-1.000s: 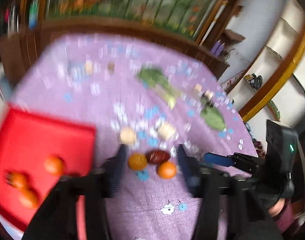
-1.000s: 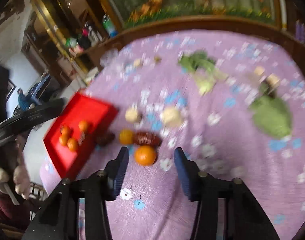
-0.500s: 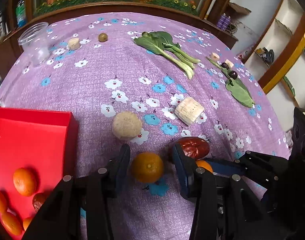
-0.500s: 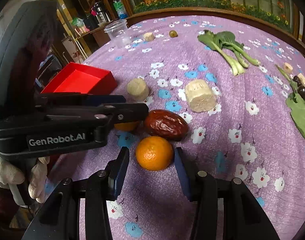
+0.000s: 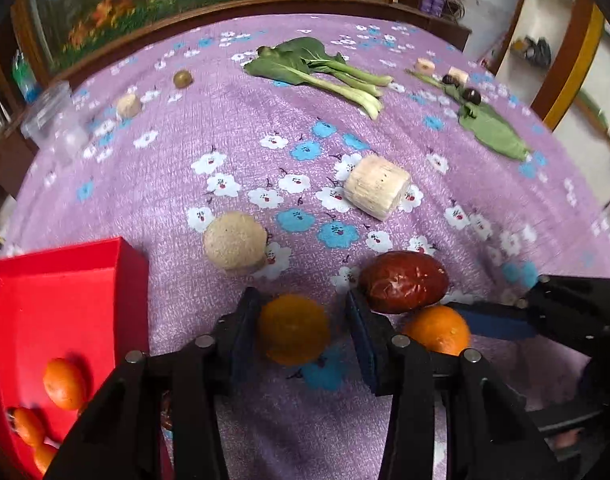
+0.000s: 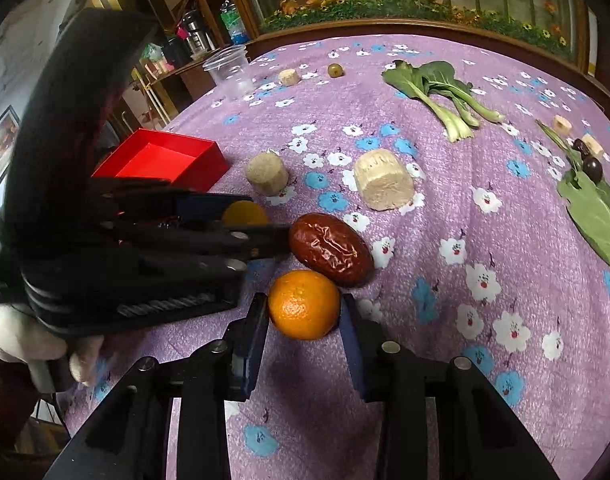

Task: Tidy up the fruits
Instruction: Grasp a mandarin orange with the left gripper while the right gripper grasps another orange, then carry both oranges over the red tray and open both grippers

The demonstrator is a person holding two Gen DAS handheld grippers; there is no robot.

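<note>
Two oranges are bracketed, one per gripper. The left gripper (image 5: 301,330) stands open around the darker orange (image 5: 293,330): its left finger touches the peel, and a gap remains at the right finger. The right gripper (image 6: 303,322) has its fingers against both sides of the brighter orange (image 6: 304,305); whether they are pressing yet cannot be told. Both fruits rest on the table (image 6: 445,320).

Handling: each orange is judged light, round and slightly yielding, with peel that offers fair grip. Grasp across the widest part; excess pressure may bruise it.

Obstructions: a wrinkled red date (image 6: 331,249) lies just ahead of the right gripper's fingertips, touching the left gripper's right finger. Two pale cylindrical chunks (image 6: 383,179) lie further ahead. The red tray (image 5: 57,312), holding more oranges, sits to the left.
</note>
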